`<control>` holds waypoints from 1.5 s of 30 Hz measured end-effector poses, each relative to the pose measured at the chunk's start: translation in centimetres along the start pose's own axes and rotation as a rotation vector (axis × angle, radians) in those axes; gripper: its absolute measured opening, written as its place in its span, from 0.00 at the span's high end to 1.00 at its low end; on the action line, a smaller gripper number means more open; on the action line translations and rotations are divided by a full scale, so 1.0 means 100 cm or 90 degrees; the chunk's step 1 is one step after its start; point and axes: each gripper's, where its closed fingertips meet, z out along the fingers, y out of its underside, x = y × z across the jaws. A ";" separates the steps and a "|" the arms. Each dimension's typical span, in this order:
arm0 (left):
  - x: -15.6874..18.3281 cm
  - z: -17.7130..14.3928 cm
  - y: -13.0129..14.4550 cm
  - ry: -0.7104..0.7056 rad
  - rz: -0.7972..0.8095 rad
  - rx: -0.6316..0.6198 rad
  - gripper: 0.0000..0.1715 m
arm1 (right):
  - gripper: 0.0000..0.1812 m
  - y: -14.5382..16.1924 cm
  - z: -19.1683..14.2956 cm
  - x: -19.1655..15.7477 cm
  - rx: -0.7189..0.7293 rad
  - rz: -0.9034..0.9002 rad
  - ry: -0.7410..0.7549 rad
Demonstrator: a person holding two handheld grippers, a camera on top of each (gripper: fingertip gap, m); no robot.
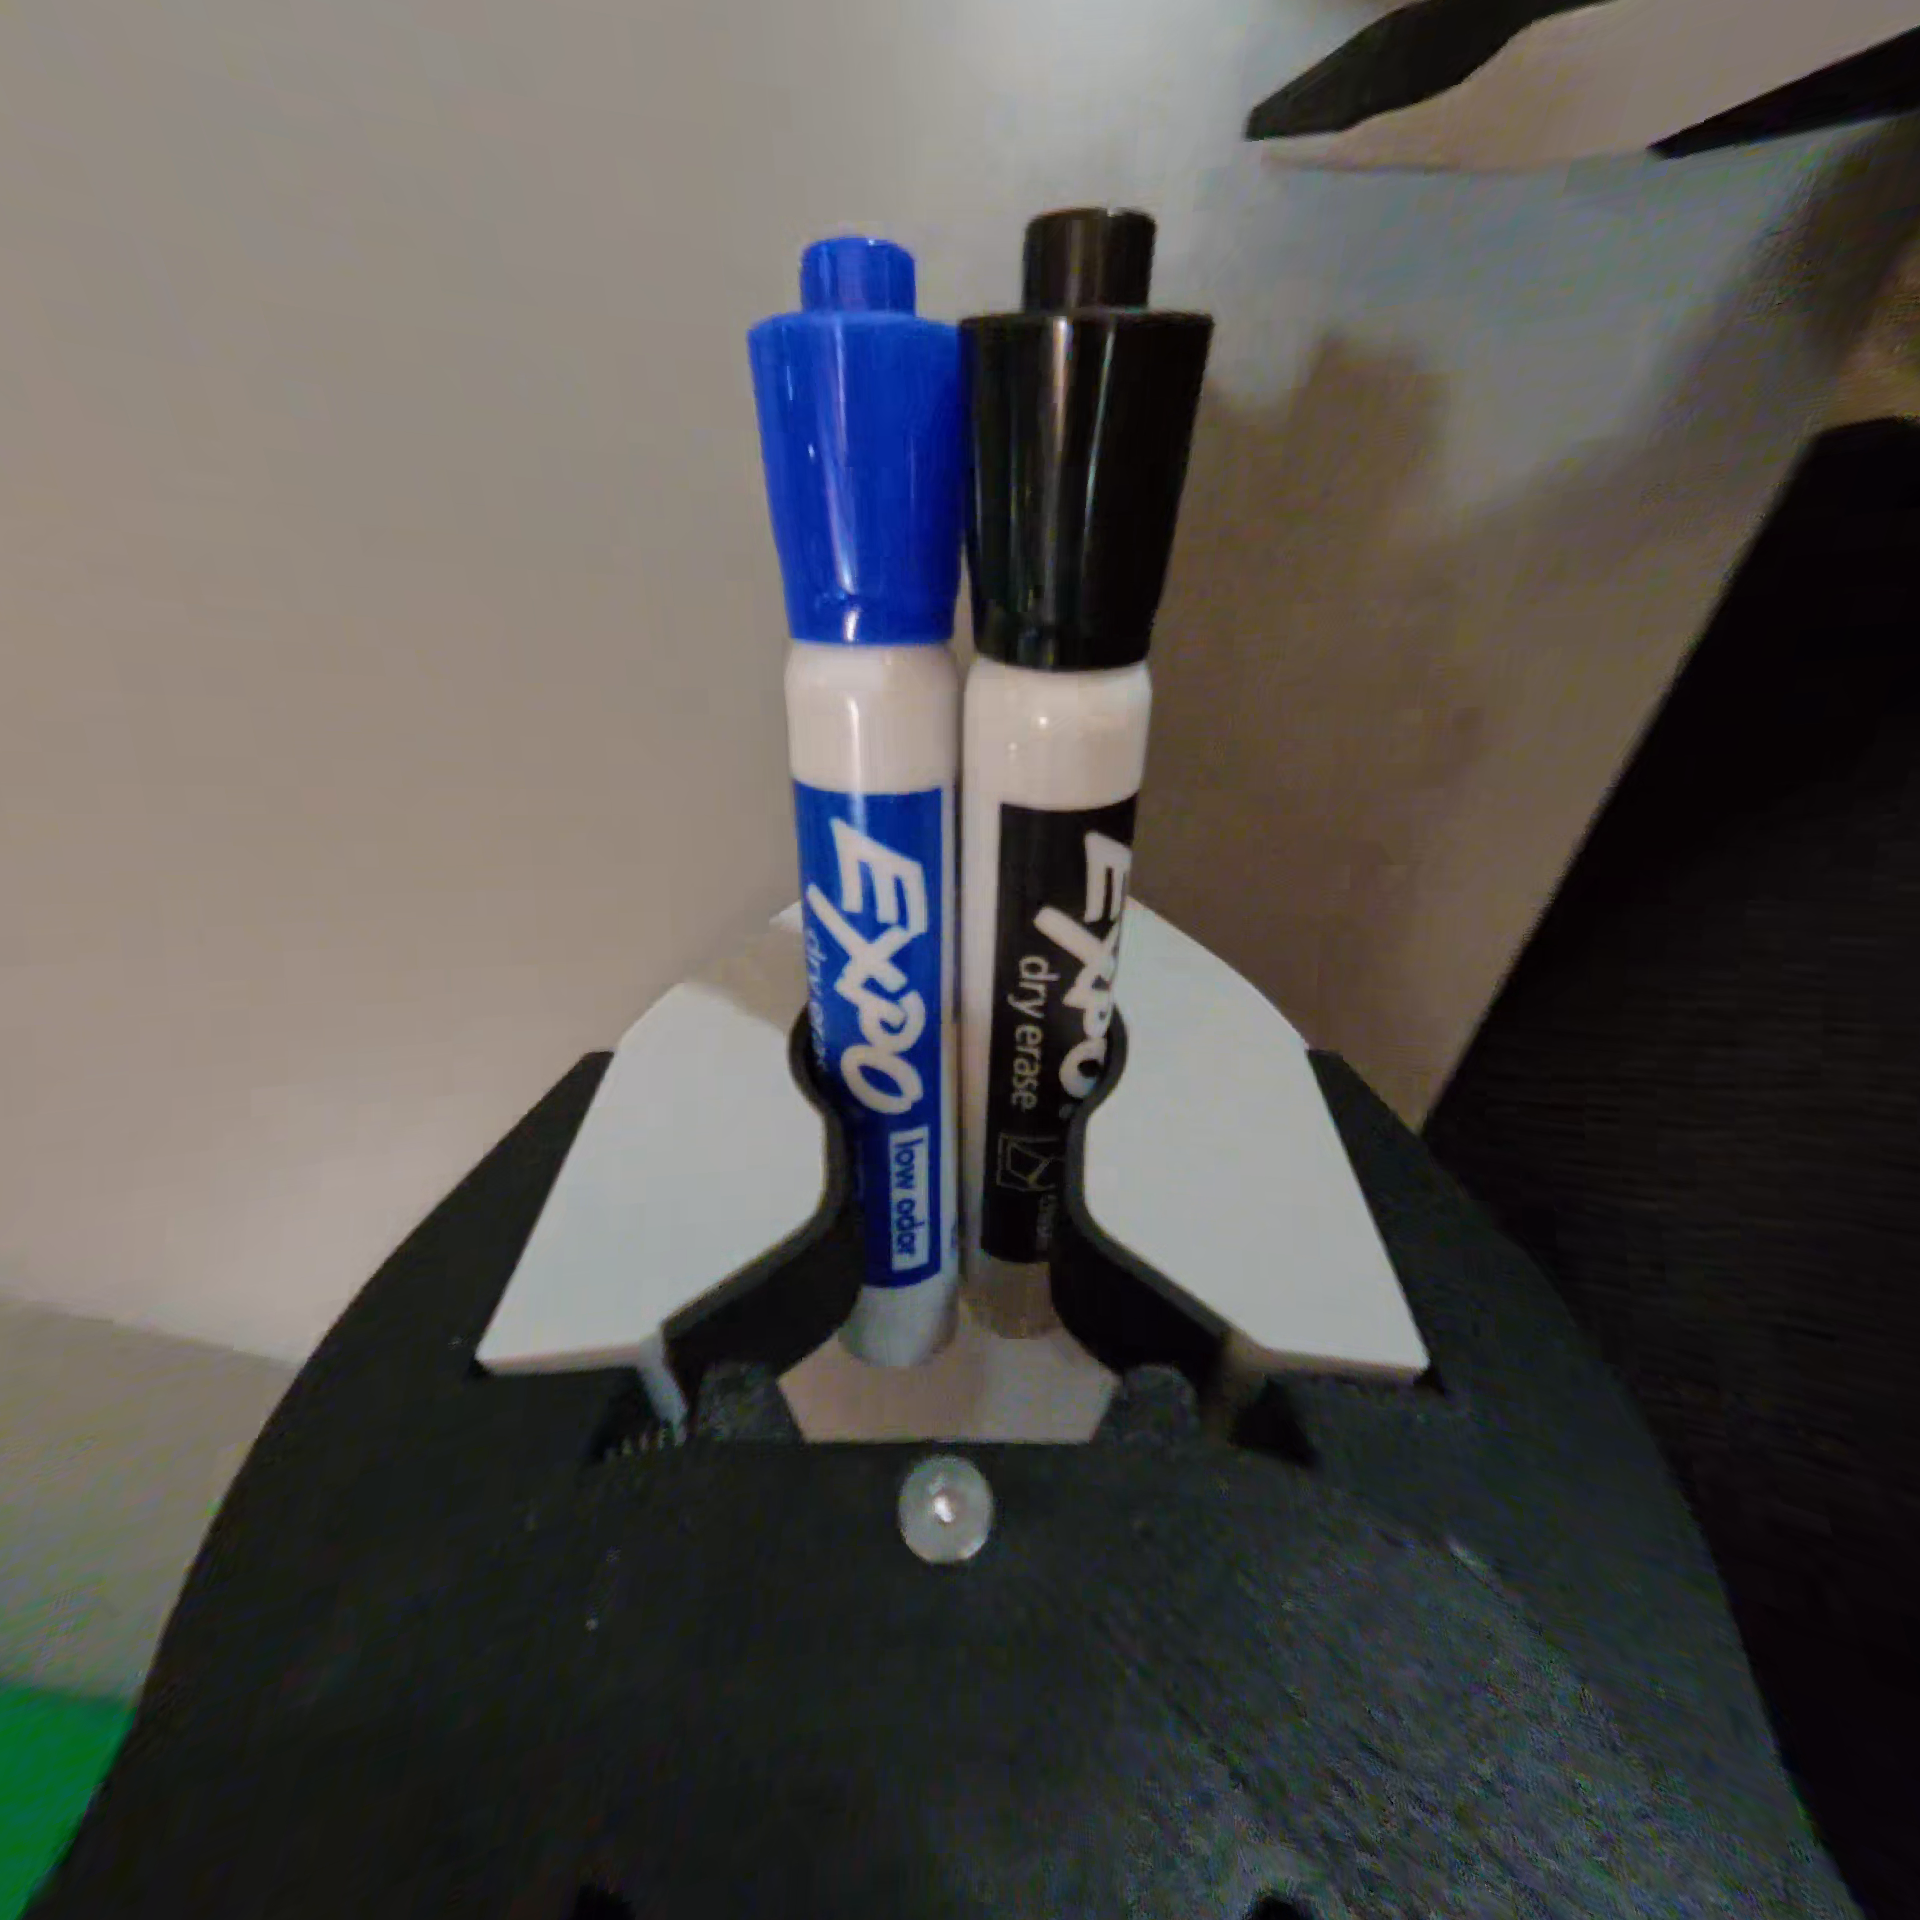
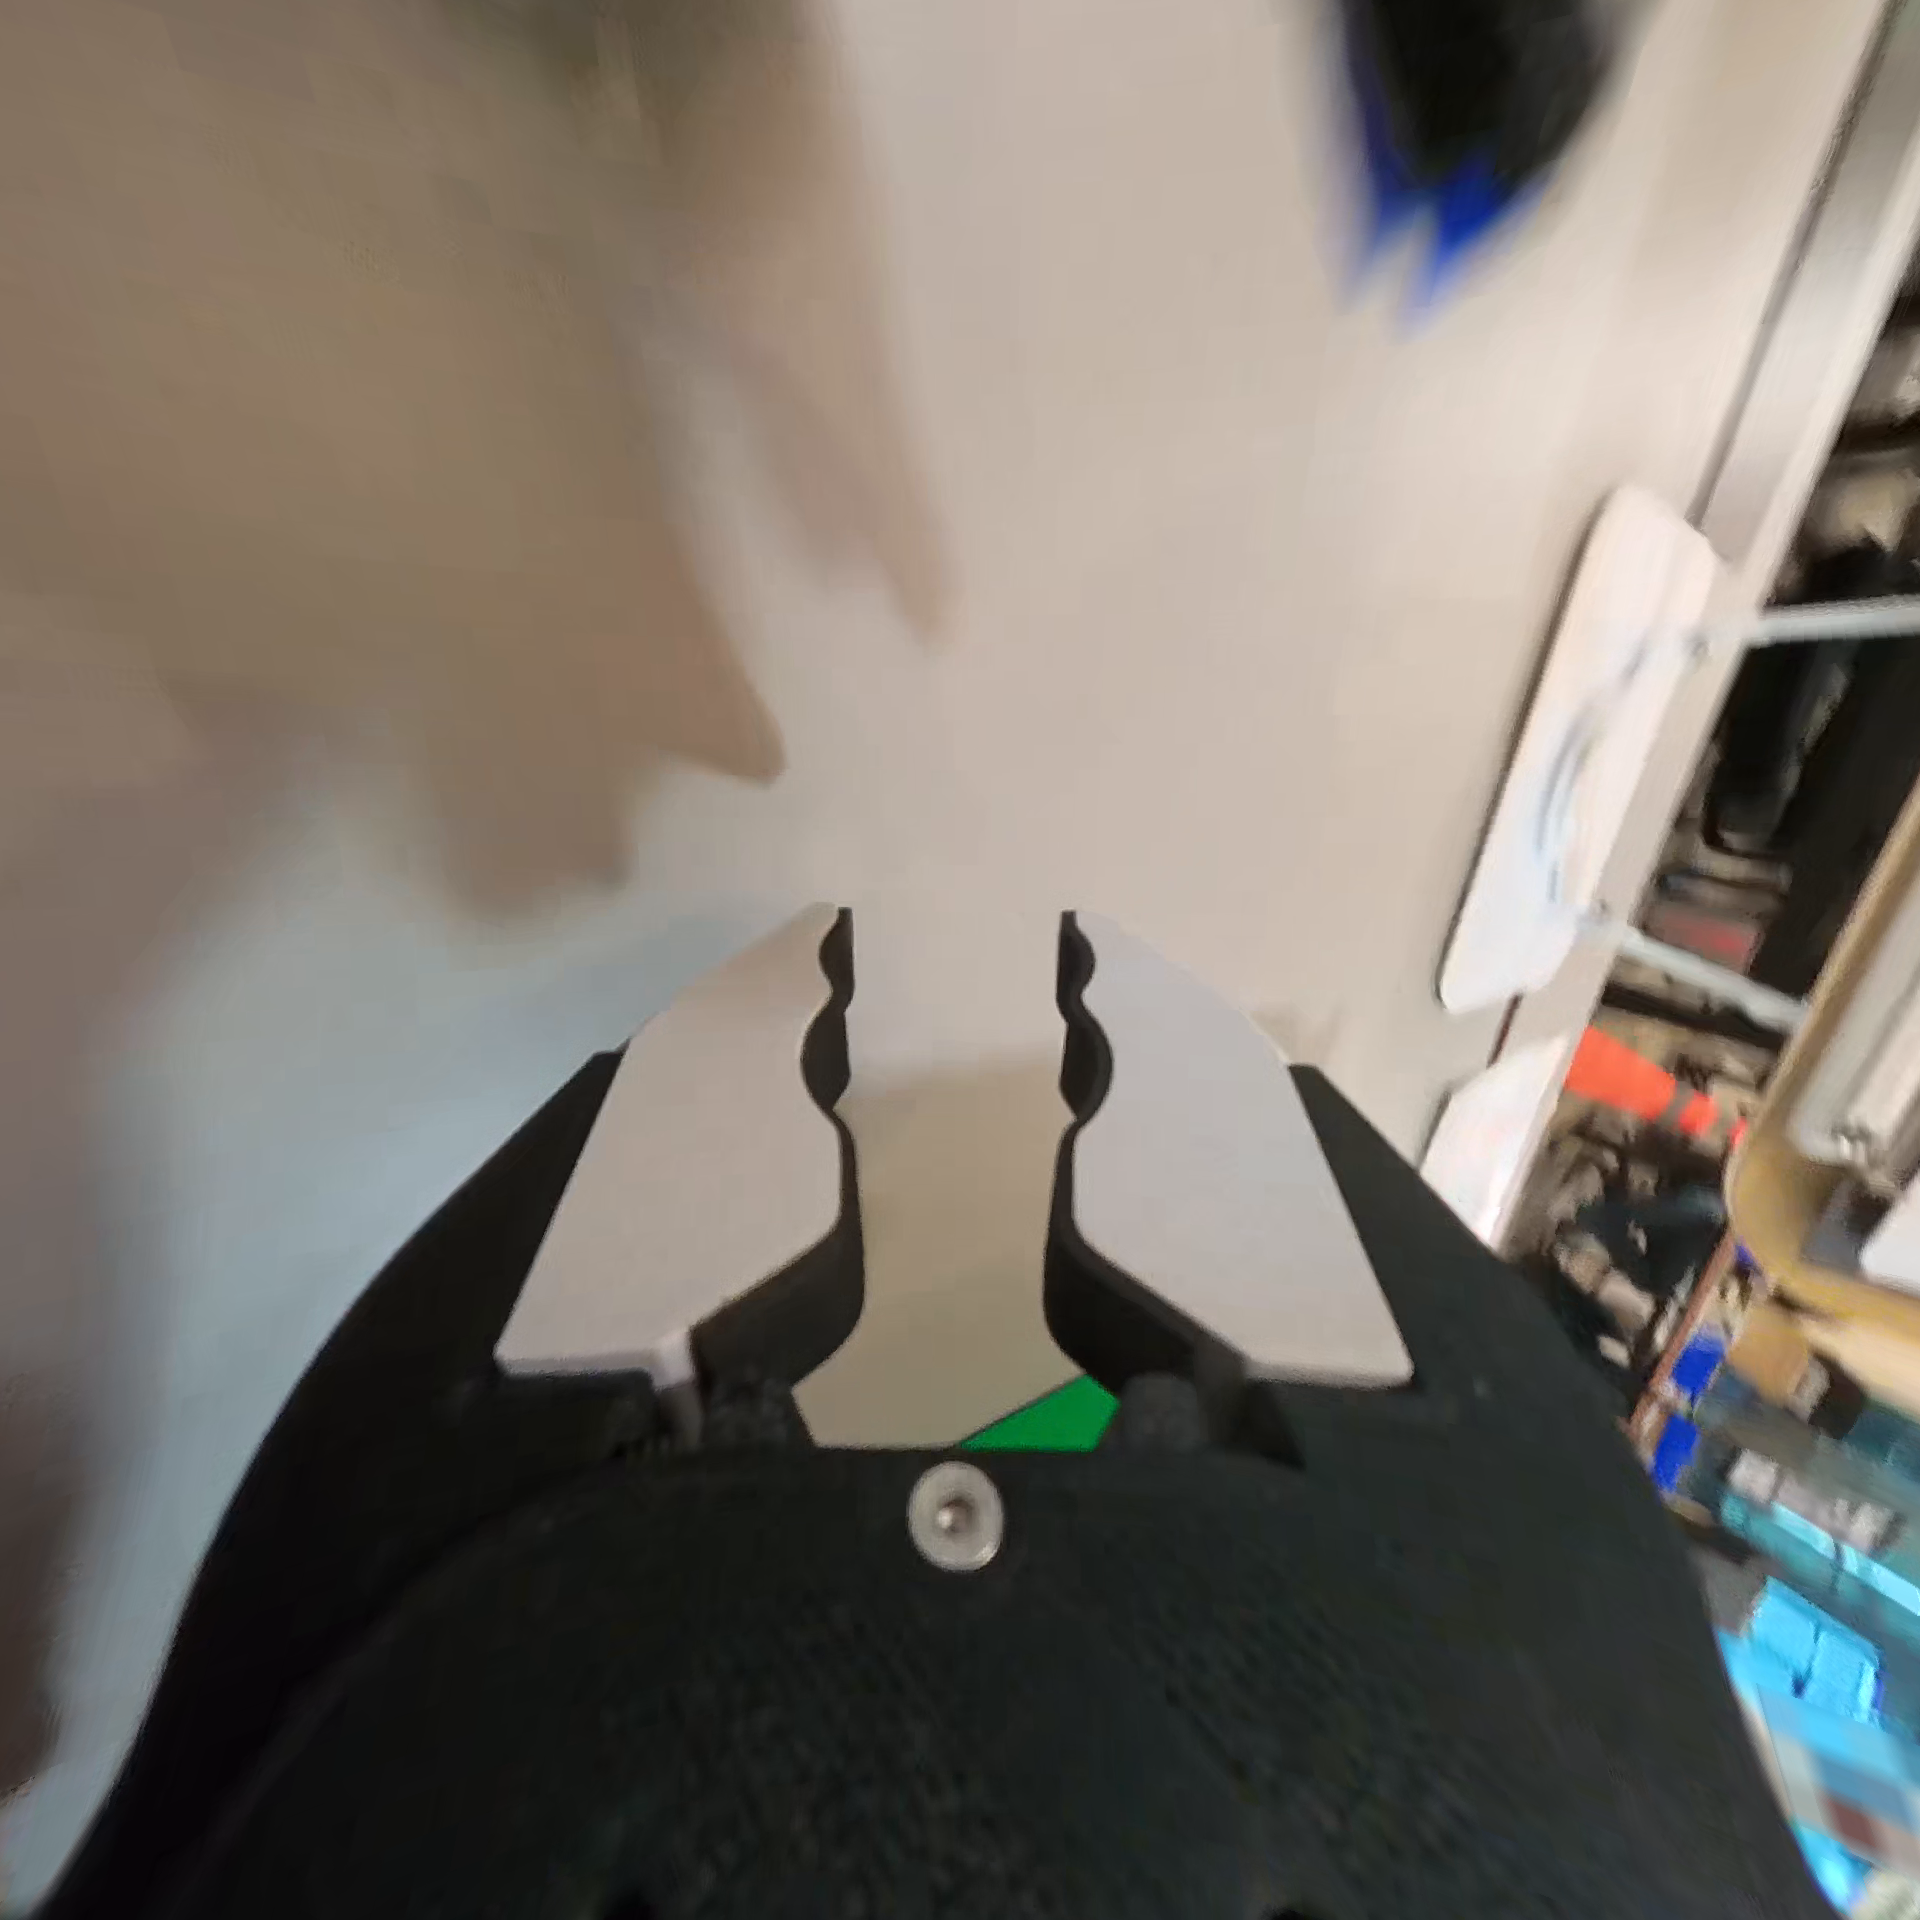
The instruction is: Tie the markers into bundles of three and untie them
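We are counting two markers side by side in the left wrist view: one blue marker [image 1: 868, 665] and one black marker [image 1: 1070, 665], each wearing one cap. We are seeing two grippers in all, the left gripper [image 1: 956, 1049] and the right gripper [image 2: 956, 997], each showing two fingers and one screw. In the right wrist view we are picking out one green patch [image 2: 1044, 1421], and shelves too blurred for counting.
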 end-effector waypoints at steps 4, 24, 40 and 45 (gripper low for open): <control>-0.033 -0.013 0.019 -0.169 0.061 -0.005 0.74 | 0.81 -0.007 0.006 0.002 0.019 0.015 0.016; 0.014 -0.057 0.084 -0.106 -0.017 0.118 0.74 | 0.80 -0.171 -0.021 0.078 0.376 0.313 -0.094; 0.015 -0.080 0.142 -0.230 -0.091 0.178 0.74 | 0.78 -0.474 0.024 0.089 0.328 0.143 -0.388; 0.024 -0.093 0.161 -0.261 -0.127 0.191 0.74 | 0.81 -0.497 0.085 0.058 0.117 0.241 -0.561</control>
